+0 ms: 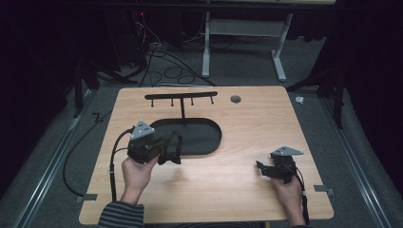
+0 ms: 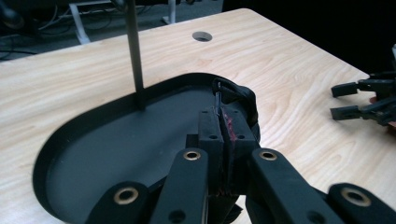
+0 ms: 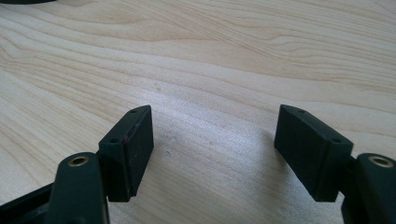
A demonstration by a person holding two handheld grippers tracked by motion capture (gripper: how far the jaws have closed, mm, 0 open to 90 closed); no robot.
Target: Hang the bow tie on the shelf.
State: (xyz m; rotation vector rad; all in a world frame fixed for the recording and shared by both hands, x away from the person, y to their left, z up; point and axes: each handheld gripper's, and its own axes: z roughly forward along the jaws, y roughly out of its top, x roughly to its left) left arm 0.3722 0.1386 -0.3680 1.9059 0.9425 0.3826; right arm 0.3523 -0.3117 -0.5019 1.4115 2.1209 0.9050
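A black oval tray [image 1: 204, 137] lies on the wooden table, and a thin post [image 2: 135, 56] rises from it to a crossbar with small hooks [image 1: 180, 96]. My left gripper [image 1: 166, 149] hovers over the tray's near left part, shut on a black looped strap-like thing [image 2: 243, 100]. The thing's thin edge sits pinched between the pads, and its loop bulges out beyond the tips. I cannot tell exactly what it is. My right gripper [image 1: 260, 167] rests low over bare wood at the table's near right. It is open with nothing between its pads [image 3: 133, 149].
A round cable hole [image 1: 235, 99] sits near the table's far edge, right of the crossbar. Bare wood lies between the tray and the right gripper [image 2: 341, 100]. Cables and a metal table frame are on the floor beyond the table.
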